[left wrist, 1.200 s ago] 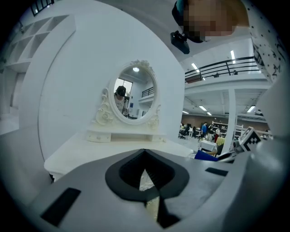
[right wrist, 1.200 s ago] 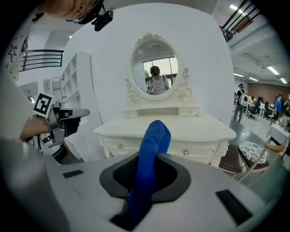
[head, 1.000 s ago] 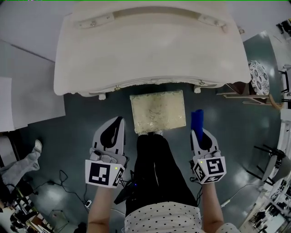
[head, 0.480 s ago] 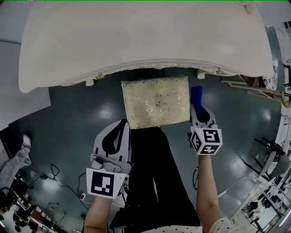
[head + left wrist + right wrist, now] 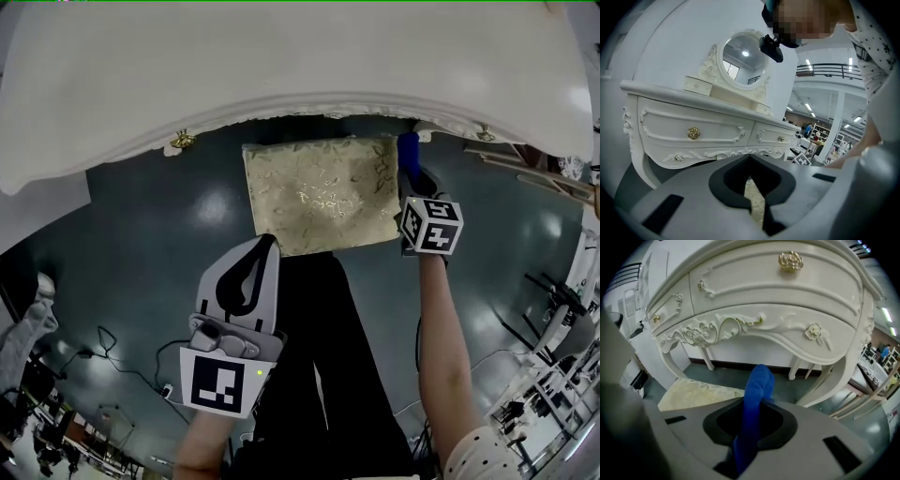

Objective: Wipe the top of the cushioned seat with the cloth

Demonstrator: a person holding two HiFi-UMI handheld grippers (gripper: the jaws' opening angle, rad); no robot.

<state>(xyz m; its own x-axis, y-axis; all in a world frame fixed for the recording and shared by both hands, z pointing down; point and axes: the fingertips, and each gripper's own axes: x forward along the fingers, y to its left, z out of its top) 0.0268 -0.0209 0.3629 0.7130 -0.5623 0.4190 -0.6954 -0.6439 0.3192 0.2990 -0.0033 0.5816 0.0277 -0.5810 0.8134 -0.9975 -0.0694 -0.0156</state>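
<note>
The cushioned seat point(image 5: 321, 192) has a cream and gold patterned top and stands on the dark floor just in front of the white dressing table point(image 5: 281, 75). My right gripper point(image 5: 409, 169) hovers at the seat's far right corner, shut on a blue cloth point(image 5: 408, 147). In the right gripper view the blue cloth point(image 5: 757, 394) sticks up out of the jaws, with the seat point(image 5: 698, 392) low to the left. My left gripper point(image 5: 263, 246) hangs back near the seat's front left corner, shut with nothing in it. A sliver of seat point(image 5: 754, 201) shows between its jaws.
The dressing table's front edge overhangs the seat's far side; its legs point(image 5: 799, 366) and drawers point(image 5: 778, 301) stand close ahead. The person's black-clad legs point(image 5: 328, 356) are behind the seat. Cables point(image 5: 122, 366) lie at the left, wooden furniture point(image 5: 544, 183) at the right.
My right gripper has moved forward with the blue cloth, from beside the seat's front to its far right corner. The left gripper stays back. The seat and table look nearer.
</note>
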